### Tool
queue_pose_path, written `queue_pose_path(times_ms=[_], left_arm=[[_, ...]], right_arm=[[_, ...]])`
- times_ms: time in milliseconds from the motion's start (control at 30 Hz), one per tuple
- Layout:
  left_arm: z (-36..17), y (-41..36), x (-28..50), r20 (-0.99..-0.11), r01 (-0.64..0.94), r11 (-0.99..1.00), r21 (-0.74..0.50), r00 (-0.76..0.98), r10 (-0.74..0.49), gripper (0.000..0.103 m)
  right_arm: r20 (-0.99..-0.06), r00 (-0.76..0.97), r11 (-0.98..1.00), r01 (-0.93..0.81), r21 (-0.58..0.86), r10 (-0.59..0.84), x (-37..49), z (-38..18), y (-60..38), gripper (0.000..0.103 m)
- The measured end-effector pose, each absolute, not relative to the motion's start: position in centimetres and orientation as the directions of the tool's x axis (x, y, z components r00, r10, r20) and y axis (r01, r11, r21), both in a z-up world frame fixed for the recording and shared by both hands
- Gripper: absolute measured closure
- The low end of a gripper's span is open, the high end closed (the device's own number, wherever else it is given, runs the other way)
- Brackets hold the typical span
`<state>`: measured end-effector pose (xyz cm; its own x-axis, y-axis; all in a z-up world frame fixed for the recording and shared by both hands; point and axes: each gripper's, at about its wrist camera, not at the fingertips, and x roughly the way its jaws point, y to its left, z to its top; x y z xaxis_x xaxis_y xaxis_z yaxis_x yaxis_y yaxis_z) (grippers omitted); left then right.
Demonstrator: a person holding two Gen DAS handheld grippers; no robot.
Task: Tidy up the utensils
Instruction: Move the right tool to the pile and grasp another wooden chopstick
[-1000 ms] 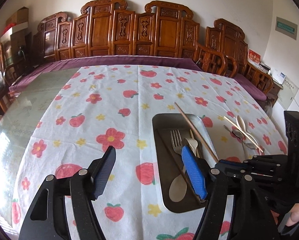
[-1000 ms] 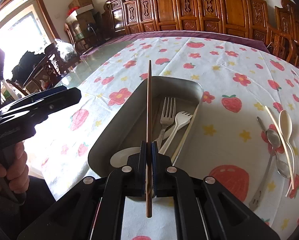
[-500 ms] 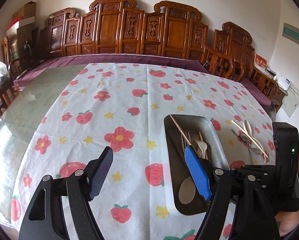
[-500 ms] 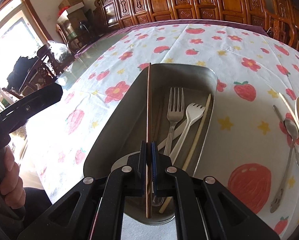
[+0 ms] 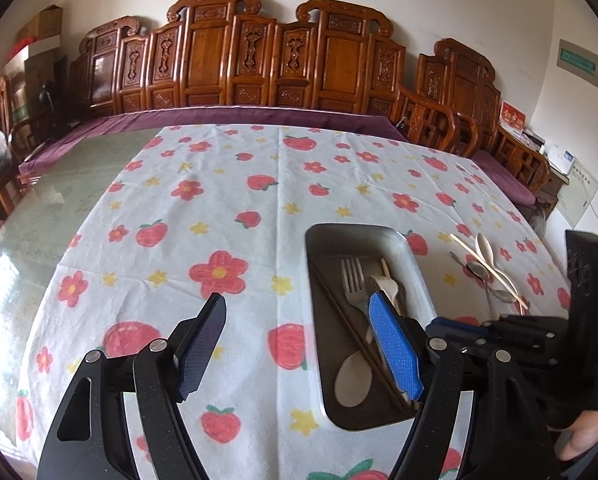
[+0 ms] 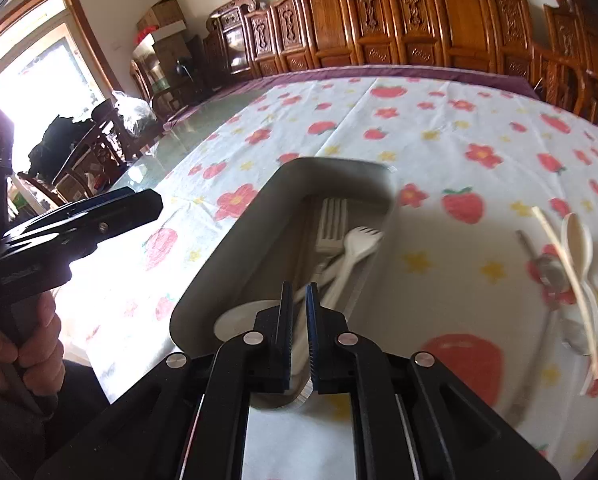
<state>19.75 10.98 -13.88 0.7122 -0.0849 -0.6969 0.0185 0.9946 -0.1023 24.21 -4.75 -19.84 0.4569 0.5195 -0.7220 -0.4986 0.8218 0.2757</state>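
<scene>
Utensils are being gathered into the metal tray [image 6: 235, 256] on the flowered tablecloth [image 5: 227, 208]: a metal fork [image 6: 331, 220], a pale plastic fork [image 6: 353, 250], a pale spoon [image 5: 353, 376] and a dark chopstick [image 5: 347, 316] are lying inside, while spoons and a pale chopstick [image 6: 567, 280] are waiting on the cloth to its right. Over the tray's near end, the right gripper [image 6: 297, 332] is parting its jaws with nothing between them. It should be clearing the rim before swinging right. Beside the tray, the left gripper [image 5: 299, 344] is hovering wide open and empty.
</scene>
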Motion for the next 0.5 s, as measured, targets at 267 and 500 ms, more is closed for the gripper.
queue_pose_path(times_ms=[267,500], left_arm=[[-13.7,6.2,19.4,-0.691,0.091,0.992,-0.088,0.711,-0.127,0.032],[-14.1,2.4,19.5,-0.696,0.142,0.987,-0.070,0.702,-0.150,0.032]], right_arm=[[-0.712,0.584,0.889,-0.440,0.125,0.390,24.3,-18.5,-13.6,0.093],[-0.729,0.623,0.933,-0.356,0.058,0.283,27.0,-20.4,-20.4,0.093]])
